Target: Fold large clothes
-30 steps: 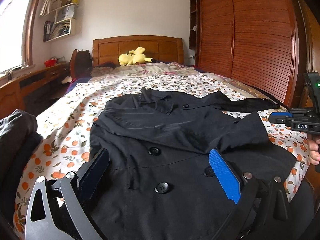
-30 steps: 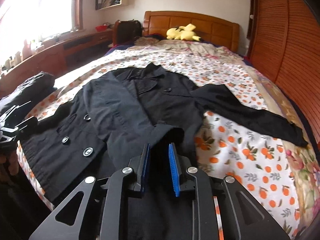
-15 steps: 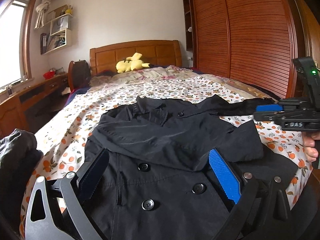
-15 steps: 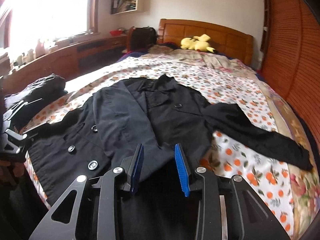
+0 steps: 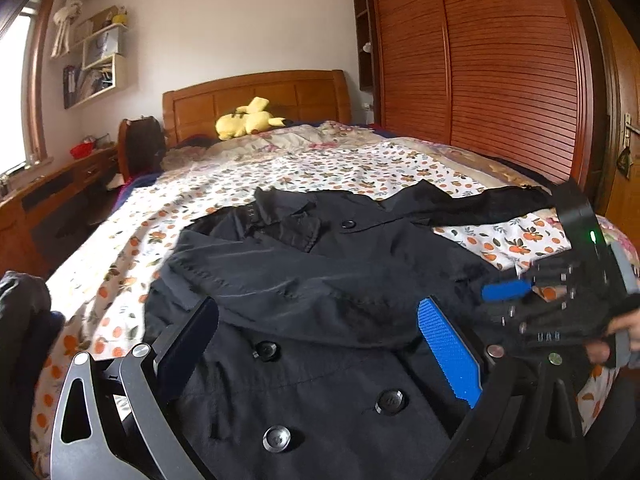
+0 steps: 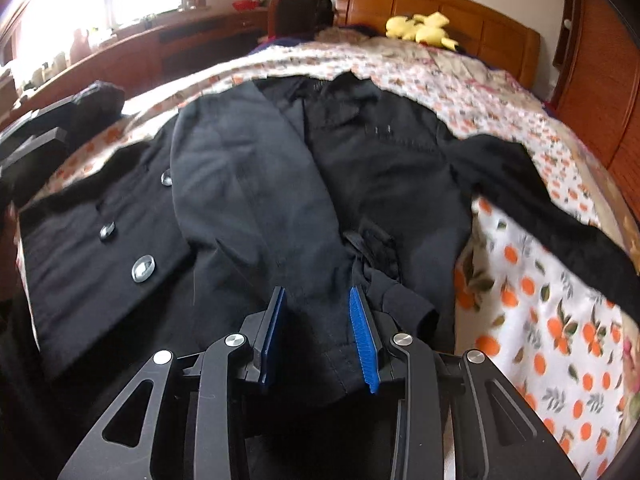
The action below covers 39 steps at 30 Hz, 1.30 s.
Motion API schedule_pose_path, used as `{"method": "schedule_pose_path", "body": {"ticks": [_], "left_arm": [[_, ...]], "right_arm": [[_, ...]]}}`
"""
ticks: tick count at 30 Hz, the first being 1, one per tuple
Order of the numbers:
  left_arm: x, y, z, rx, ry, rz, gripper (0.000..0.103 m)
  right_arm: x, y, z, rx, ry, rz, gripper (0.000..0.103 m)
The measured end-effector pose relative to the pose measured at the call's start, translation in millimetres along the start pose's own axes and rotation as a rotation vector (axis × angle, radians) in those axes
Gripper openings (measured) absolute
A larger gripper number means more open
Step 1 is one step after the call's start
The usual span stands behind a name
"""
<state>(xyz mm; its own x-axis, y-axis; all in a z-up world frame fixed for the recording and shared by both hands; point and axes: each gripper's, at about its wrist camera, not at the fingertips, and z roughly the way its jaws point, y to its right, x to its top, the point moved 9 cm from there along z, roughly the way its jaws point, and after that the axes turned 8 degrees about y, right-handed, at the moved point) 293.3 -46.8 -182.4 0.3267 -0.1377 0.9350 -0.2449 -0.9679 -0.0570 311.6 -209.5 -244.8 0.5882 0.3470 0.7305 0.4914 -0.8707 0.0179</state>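
A black double-breasted coat [image 5: 312, 280] lies face up on the flowered bed sheet [image 5: 240, 184], its left sleeve folded across the chest and its other sleeve [image 5: 480, 204] stretched out to the right. My left gripper [image 5: 320, 352] is wide open and empty over the coat's lower front by the buttons. My right gripper [image 6: 320, 320] is open with its blue pads either side of the folded sleeve's cuff end [image 6: 316, 288], low over the coat. It also shows at the right of the left wrist view [image 5: 508, 292].
A yellow plush toy [image 5: 248, 120] lies by the wooden headboard [image 5: 256, 92]. A wooden slatted wardrobe [image 5: 500, 72] runs along the bed's right side. A dark pile of clothes [image 5: 20, 320] sits at the left edge; a desk [image 5: 48, 192] stands under the window.
My right gripper opened wider, dropped low and moved in over the folded sleeve's end. My left gripper stayed open and shifted slightly up the coat.
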Motion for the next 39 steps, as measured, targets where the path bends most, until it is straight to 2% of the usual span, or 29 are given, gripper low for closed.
{"method": "schedule_pose_path", "body": {"ticks": [12, 24, 26, 28, 29, 31, 34, 39], "left_arm": [[-11.8, -4.7, 56.9, -0.033, -0.031, -0.021, 0.101], [-31.1, -9.8, 62.9, -0.045, -0.006, -0.057, 0.101], [-32.6, -9.8, 61.7, -0.042, 0.004, -0.055, 0.101], [-33.6, -9.8, 60.2, -0.038, 0.009, -0.055, 0.101], [-33.6, -10.1, 59.8, -0.036, 0.013, -0.056, 0.101], [-33.5, -9.6, 58.3, -0.033, 0.023, -0.055, 0.101], [-33.2, -8.3, 56.4, -0.030, 0.034, -0.047, 0.101], [-31.6, -6.2, 53.4, -0.027, 0.053, -0.037, 0.101]], "right_arm": [[-9.2, 2.1, 2.7, 0.015, 0.050, 0.038, 0.031], [-8.7, 0.3, -3.2, 0.001, 0.073, 0.027, 0.031], [-5.1, 0.3, -9.6, 0.003, 0.078, 0.034, 0.032], [2.6, 2.2, -21.5, 0.012, 0.095, 0.046, 0.041], [6.5, 4.7, -27.9, 0.009, 0.109, 0.049, 0.042], [17.6, 13.8, -42.2, -0.013, 0.139, 0.053, 0.047], [35.0, 40.1, -58.5, -0.067, 0.172, 0.068, 0.051], [50.4, 103.3, -58.4, -0.181, 0.159, 0.115, 0.051]]}}
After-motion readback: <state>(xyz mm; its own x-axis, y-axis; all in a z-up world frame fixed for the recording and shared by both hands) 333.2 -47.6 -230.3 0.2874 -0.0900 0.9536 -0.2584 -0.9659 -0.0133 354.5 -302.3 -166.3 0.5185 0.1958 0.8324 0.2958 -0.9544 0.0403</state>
